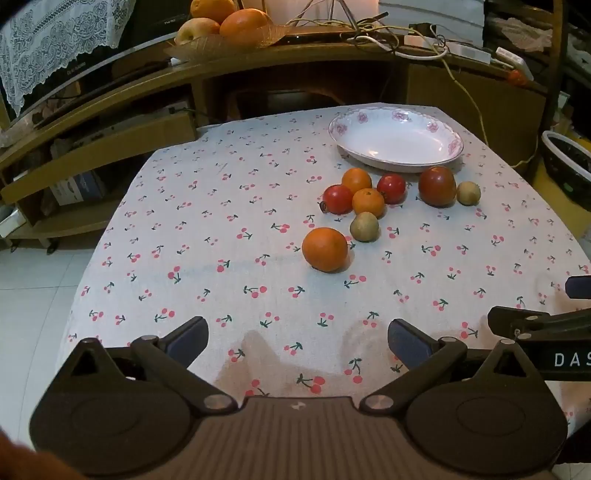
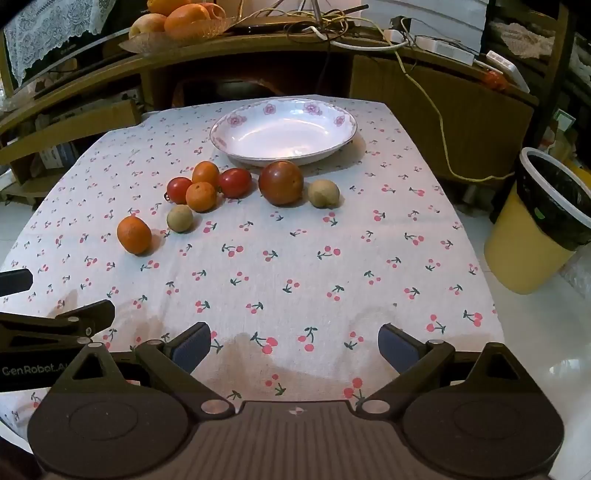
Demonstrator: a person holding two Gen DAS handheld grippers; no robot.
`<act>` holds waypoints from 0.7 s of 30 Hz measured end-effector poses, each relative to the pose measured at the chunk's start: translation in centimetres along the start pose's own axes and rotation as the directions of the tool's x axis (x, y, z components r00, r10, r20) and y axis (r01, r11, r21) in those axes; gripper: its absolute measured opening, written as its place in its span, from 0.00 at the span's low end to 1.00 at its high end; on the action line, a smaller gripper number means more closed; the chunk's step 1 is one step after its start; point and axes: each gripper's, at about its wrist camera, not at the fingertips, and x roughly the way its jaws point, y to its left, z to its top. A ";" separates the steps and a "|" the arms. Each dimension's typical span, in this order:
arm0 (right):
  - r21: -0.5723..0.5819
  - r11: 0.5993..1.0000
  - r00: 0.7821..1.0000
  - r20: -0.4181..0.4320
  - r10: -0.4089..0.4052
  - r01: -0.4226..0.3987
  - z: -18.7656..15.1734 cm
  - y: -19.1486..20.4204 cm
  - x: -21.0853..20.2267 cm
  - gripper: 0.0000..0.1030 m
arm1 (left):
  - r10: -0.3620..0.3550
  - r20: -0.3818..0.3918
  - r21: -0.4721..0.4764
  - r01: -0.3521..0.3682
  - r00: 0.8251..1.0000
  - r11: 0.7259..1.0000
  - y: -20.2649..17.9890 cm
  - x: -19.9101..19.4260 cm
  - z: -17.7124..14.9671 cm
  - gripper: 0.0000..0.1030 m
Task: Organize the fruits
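Note:
A white plate with pink flowers (image 1: 397, 162) (image 2: 236, 151) stands empty at the far side of the cherry-print tablecloth. Before it lie several fruits: a big orange (image 1: 325, 249) (image 2: 134, 235) nearest me, two small oranges (image 1: 368, 201) (image 2: 201, 196), two red tomatoes (image 1: 338, 199) (image 2: 235, 182), a large dark-red tomato (image 1: 437, 185) (image 2: 281, 182) and two small tan fruits (image 1: 364, 226) (image 2: 180, 218). My left gripper (image 1: 297, 341) and right gripper (image 2: 293, 345) hover over the near cloth, both open and holding nothing. Each shows at the edge of the other's view.
A yellow bin with a black liner (image 2: 539, 225) stands on the floor right of the table. Behind the table a wooden shelf carries a fruit bowl (image 1: 218, 26) and tangled cables (image 1: 388, 33). A lace cloth (image 1: 55, 40) hangs at the back left.

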 end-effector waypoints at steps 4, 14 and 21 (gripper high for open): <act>0.004 1.000 1.000 -0.002 0.006 -0.006 0.0 0.0 0.1 0.94 | -0.001 -0.005 -0.001 0.001 1.000 1.000 0.0 0.0 0.0 1.00; 0.005 1.000 1.000 -0.006 0.009 -0.009 -0.1 0.1 0.2 0.94 | -0.003 -0.004 -0.007 0.003 1.000 1.000 0.1 -0.2 -0.3 1.00; 0.005 1.000 1.000 -0.007 0.009 -0.009 -0.1 0.1 0.3 0.94 | -0.005 -0.009 -0.010 0.005 1.000 1.000 0.1 0.2 -0.2 1.00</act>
